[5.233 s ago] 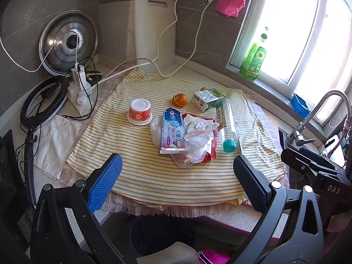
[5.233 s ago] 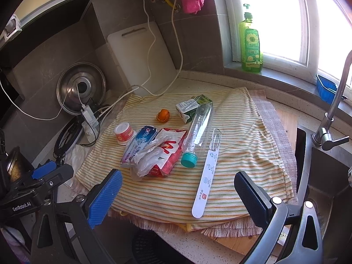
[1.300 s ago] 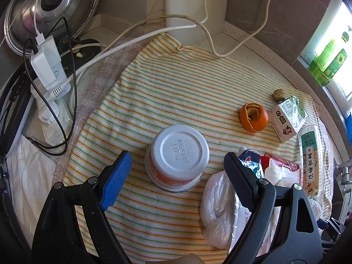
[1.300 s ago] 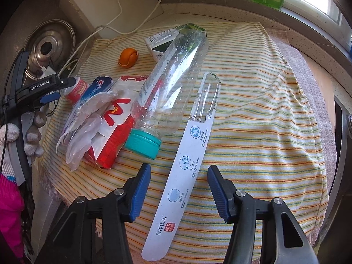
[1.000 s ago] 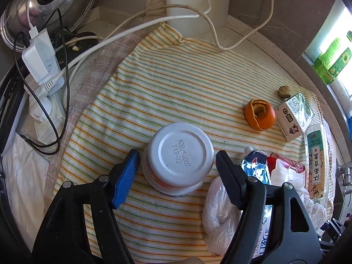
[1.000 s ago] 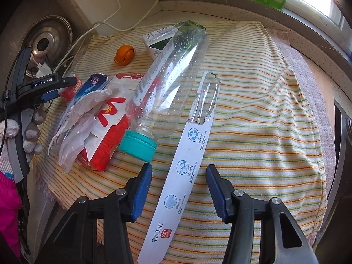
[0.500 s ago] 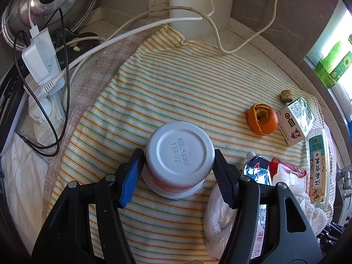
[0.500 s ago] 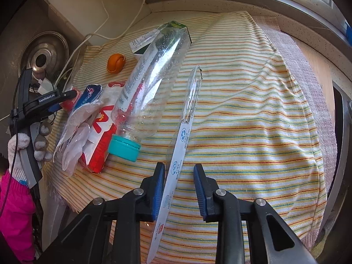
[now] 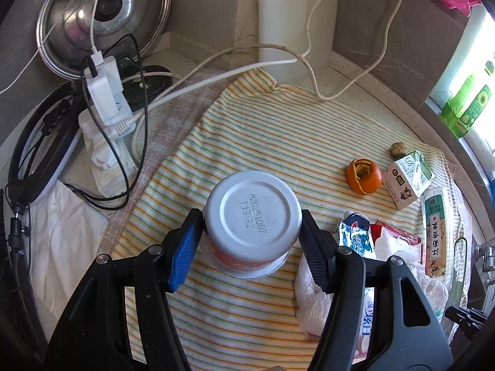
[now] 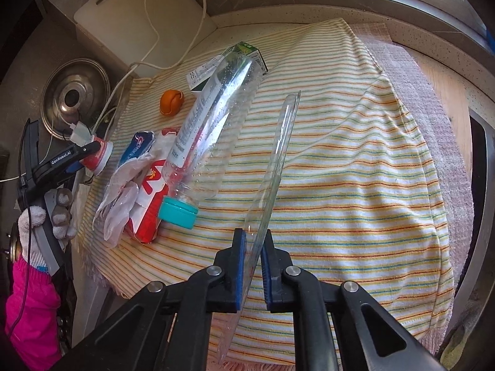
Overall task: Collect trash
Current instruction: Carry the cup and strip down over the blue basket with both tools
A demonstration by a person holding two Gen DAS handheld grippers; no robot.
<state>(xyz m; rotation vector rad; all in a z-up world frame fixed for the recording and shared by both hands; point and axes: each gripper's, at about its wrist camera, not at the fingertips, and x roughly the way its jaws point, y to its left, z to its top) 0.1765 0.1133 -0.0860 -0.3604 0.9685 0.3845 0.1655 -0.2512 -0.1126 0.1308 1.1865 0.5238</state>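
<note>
My left gripper (image 9: 251, 241) is shut on an upside-down white and red cup (image 9: 252, 221) that stands on the striped cloth (image 9: 278, 142); it also shows in the right wrist view (image 10: 99, 157). My right gripper (image 10: 253, 262) is shut on a long clear plastic toothbrush package (image 10: 275, 160), turned on edge and lifted off the cloth. A clear bottle with a teal cap (image 10: 210, 142), a red wrapper with a clear bag (image 10: 136, 185), a toothpaste box (image 10: 137, 148), an orange peel (image 9: 363, 176) and a small carton (image 9: 405, 182) lie on the cloth.
A power strip with chargers and cables (image 9: 105, 117) and a pot lid (image 9: 102, 18) are at the back left. A white cutting board (image 10: 139, 21) leans on the wall. Green soap bottle (image 9: 461, 108) on the windowsill. The sink edge (image 10: 482, 185) is at the right.
My left gripper has closed on the cup. My right gripper has closed on the toothbrush package, turning it on edge and raising it.
</note>
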